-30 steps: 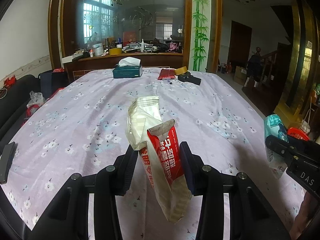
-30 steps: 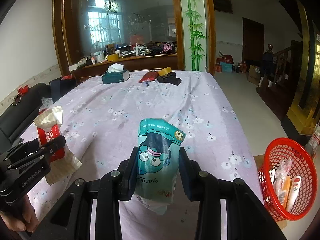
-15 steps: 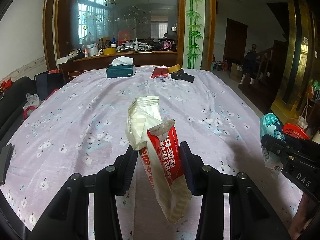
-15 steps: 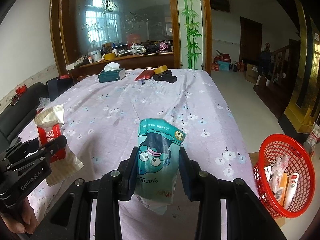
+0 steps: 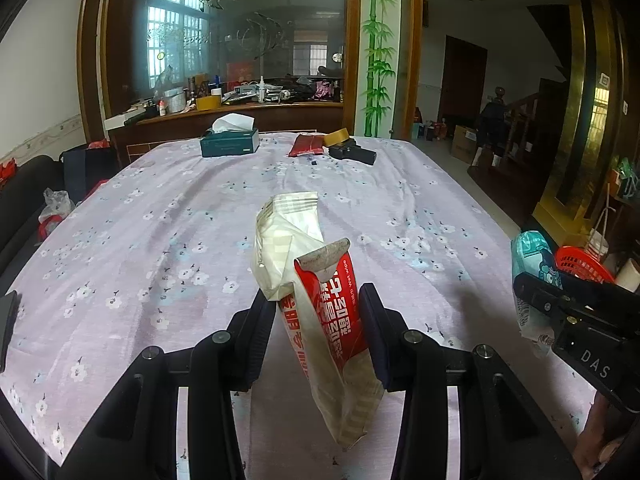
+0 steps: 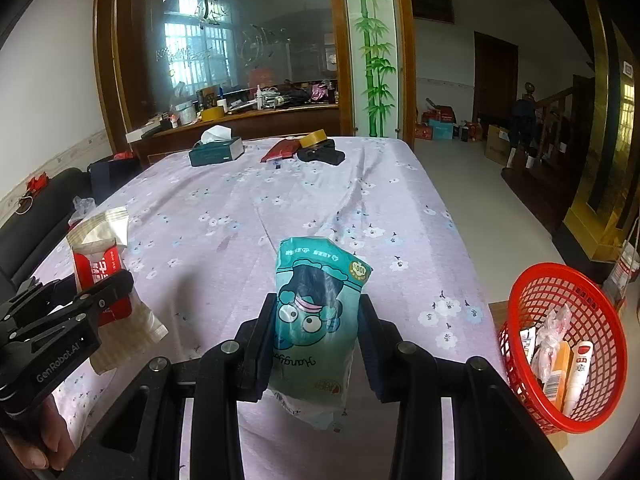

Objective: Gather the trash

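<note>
Above the near end of a surface (image 5: 168, 216) draped in lilac floral cloth, both grippers are raised, each with a wrapper pinched between its jaws.

Left gripper (image 5: 318, 320): jaws part-closed, pads pressed on a red-and-cream wrapper (image 5: 320, 292). Wrapper stands nearly upright, top folded over, bottom end hanging below the fingers, clear of the cloth. Same wrapper shows at left in the right wrist view (image 6: 102, 276), with the left gripper (image 6: 100, 300) clamped across it.

Right gripper (image 6: 316, 332): jaws narrowly set, gripping a teal pouch (image 6: 316, 312) with a cartoon face, print upside down. Pouch tilts slightly, lower edge dangling under the fingers. In the left wrist view the pouch (image 5: 530, 256) shows at far right, held in the right gripper (image 5: 536, 300).

Red basket (image 6: 560, 344) sits off the right edge of the surface, lower down, on what looks like a box; several tubes and packets lie in it. Its rim also shows behind the pouch in the left view (image 5: 580, 266).

Far end of surface: tissue box (image 5: 230, 142), red packet (image 5: 306, 146), tape roll (image 5: 336, 137), a black object (image 5: 354, 153) just beside the roll.

A fingertip shows at the bottom left of the right view (image 6: 48, 432).
</note>
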Available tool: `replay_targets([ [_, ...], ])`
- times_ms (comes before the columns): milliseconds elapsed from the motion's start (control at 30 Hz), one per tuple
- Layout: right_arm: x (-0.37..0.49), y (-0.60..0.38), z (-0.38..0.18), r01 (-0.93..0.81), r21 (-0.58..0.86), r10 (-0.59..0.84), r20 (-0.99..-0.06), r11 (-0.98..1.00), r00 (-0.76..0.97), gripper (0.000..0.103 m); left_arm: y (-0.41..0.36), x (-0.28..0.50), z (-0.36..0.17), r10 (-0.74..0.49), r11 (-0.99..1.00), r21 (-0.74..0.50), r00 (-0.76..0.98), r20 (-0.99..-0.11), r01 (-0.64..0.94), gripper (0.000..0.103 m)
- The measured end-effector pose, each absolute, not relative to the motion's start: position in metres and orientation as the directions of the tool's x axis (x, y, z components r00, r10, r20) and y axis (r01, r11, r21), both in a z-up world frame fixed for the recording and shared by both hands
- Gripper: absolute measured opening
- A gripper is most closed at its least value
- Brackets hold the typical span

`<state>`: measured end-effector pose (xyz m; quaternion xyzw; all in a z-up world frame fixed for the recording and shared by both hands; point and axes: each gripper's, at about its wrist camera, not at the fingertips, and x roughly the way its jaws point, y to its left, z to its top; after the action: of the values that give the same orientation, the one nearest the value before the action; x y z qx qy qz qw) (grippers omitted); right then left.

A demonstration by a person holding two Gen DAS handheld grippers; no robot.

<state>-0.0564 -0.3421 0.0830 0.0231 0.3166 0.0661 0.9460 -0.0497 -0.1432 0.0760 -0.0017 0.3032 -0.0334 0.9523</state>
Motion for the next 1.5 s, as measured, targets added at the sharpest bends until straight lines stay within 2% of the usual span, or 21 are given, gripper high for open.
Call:
replay_targets([
  [500,-0.064,-0.382,0.090,-0.062,0.150,0.138,-0.579,0.987,0.804,0.041,-0.181,-0.041,0.086,-0.129,0.989,-0.012,0.803,-0.582,0.150,0.041],
  [700,-0.081,-0.448,0.108,0.045,0.185,0.064,-0.545,0.982,0.836,0.041,-0.240,-0.041,0.103,-0.255,0.951,-0.009,0.768,-0.587,0.309,0.041],
  [1033,-0.114,-0.568,0.126,0.212,0.262,-0.041,-0.536,0.941,0.843,0.041,-0.352,-0.034,0.126,-0.499,0.820,-0.111,0.607,-0.619,0.561,0.041],
  [1200,-0.119,-0.599,0.126,0.247,0.281,-0.061,-0.539,0.927,0.840,0.041,-0.403,-0.034,0.127,-0.549,0.768,-0.111,0.560,-0.621,0.631,0.041],
  [1500,-0.116,-0.635,0.119,0.284,0.309,-0.077,-0.544,0.908,0.836,0.042,-0.455,-0.013,0.097,-0.548,0.749,-0.134,0.492,-0.676,0.649,0.041],
])
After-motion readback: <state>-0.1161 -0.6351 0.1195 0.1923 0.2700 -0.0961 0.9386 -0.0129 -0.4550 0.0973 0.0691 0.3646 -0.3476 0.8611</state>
